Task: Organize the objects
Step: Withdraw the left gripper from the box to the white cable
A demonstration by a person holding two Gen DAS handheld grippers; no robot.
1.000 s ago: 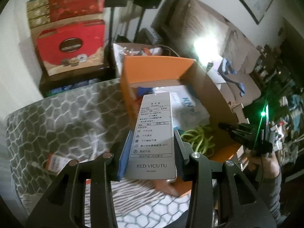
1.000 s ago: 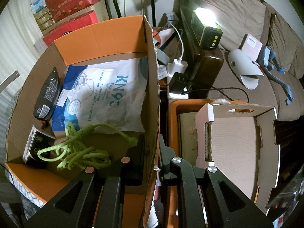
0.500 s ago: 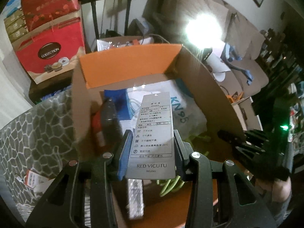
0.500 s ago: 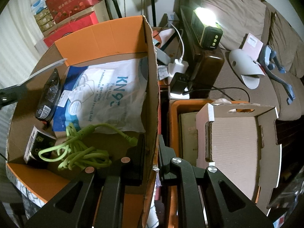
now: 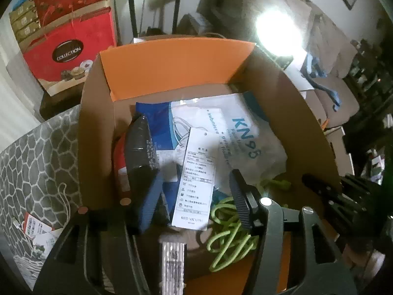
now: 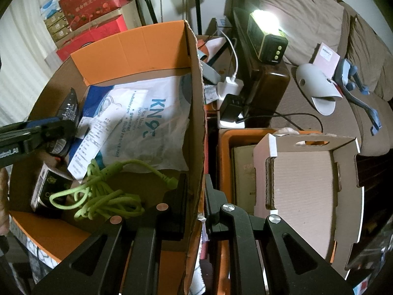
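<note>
Orange-lined cardboard box (image 5: 172,61) fills both of our views now; a second ago our left view still took in the grey patterned cloth (image 5: 36,162) beside it and only the box's near corner. Our right gripper (image 6: 196,186) has not shifted: its fingers are together, pinched on the box's side wall, one finger inside and one outside. Inside the box lies the white KN95 mask bag (image 5: 245,132), with the green cable (image 6: 98,196) coiled at its near edge, both where they were before. A dark packet (image 5: 140,145) rests against the left inner wall, and a small dark carton (image 6: 46,189) sits in the near left corner.

Our left gripper (image 5: 194,196) now hangs inside the box, its fingers opening. The white hang tag (image 5: 196,179), which those fingers clamped a second ago and half a second ago, is free of them: it lies tilted on the mask bag between the spread fingers, clear of both pads. In our right view its lower end touches the cable.
</note>
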